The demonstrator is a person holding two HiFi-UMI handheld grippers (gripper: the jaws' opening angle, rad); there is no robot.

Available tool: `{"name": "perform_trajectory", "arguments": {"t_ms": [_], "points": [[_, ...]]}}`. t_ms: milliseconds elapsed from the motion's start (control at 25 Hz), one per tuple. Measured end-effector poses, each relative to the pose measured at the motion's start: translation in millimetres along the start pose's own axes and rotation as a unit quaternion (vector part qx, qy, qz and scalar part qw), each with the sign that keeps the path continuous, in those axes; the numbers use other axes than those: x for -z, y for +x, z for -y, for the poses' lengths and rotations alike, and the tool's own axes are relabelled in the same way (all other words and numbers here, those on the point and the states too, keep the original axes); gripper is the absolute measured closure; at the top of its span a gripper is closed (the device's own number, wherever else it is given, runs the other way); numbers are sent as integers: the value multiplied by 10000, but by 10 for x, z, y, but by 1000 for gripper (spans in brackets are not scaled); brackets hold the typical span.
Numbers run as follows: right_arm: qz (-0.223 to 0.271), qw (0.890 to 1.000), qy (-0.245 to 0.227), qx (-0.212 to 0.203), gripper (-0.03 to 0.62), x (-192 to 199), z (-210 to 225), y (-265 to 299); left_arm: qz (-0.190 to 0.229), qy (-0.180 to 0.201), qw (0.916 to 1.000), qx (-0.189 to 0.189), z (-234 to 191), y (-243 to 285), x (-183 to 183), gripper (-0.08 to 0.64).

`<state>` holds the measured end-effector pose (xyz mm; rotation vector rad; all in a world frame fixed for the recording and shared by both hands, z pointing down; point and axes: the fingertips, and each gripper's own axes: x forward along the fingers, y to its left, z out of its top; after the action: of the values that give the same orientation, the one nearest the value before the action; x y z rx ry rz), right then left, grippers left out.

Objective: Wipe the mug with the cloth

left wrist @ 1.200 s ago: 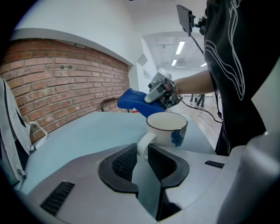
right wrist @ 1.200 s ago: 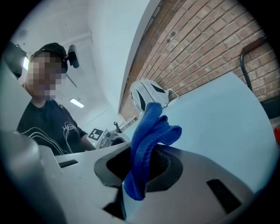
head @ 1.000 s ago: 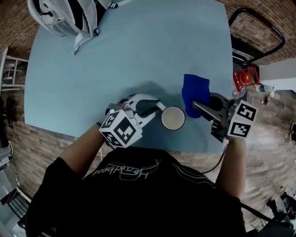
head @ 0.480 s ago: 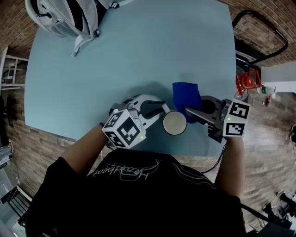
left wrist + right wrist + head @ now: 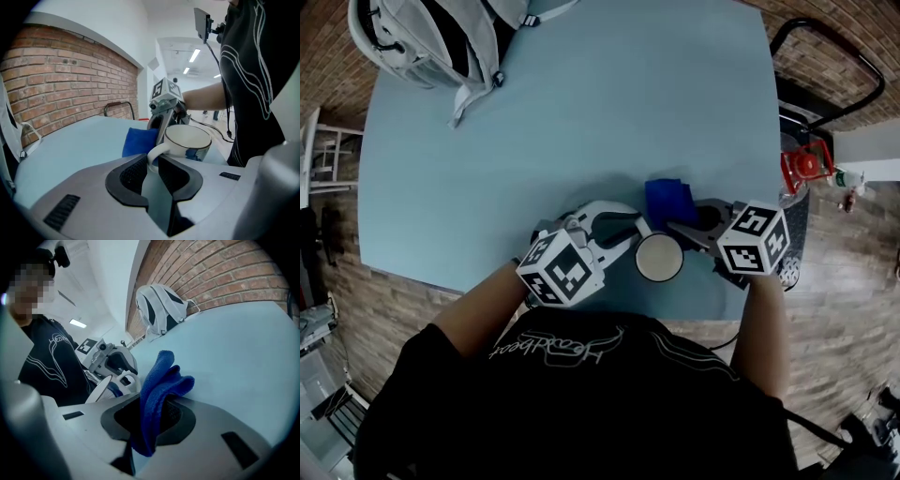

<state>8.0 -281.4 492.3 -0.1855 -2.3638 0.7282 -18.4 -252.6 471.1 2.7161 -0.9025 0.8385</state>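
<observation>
A white mug [image 5: 659,258] [image 5: 187,141] with a blue pattern stands upright near the table's front edge. My left gripper [image 5: 628,235] [image 5: 152,164] is shut on the mug's handle [image 5: 154,153], with one pad on each side of it. My right gripper [image 5: 675,228] [image 5: 154,416] is shut on a folded blue cloth [image 5: 667,201] [image 5: 159,390], which sticks up out of its jaws. The cloth hangs right beside the mug's far right side; I cannot tell whether it touches. The mug [image 5: 105,385] shows small at the left of the right gripper view.
A grey-and-white backpack [image 5: 441,37] [image 5: 161,310] lies on the far left corner of the light-blue table [image 5: 581,122]. A black chair frame [image 5: 834,66] and a red object [image 5: 802,167] stand off the table's right edge. A brick wall [image 5: 61,79] runs behind.
My right gripper has carried the blue cloth to the left and nearer, up beside the mug. The left gripper and mug have shifted slightly right.
</observation>
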Motion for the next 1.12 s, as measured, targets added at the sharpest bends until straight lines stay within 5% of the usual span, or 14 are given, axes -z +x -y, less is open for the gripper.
{"name": "perform_trajectory", "arguments": {"t_ms": [200, 360, 640, 840, 1120], "points": [[312, 9987, 151, 365, 531, -20, 26, -154, 96, -354, 9989, 289, 37, -11, -23, 485], [899, 9881, 103, 1247, 532, -77, 117, -426, 235, -685, 9962, 492, 0, -95, -10, 446], [2029, 9556, -311, 2114, 531, -55, -380, -1021, 741, -1242, 9884, -453, 144, -614, -128, 435], [2424, 9436, -763, 2121, 531, 191, -1212, -1199, 1147, -1679, 9736, -1039, 730, -978, -345, 497], [2814, 9392, -905, 1749, 531, 550, -2496, -1252, 1777, -2086, 9564, -1007, 1777, -1419, -912, 552]]}}
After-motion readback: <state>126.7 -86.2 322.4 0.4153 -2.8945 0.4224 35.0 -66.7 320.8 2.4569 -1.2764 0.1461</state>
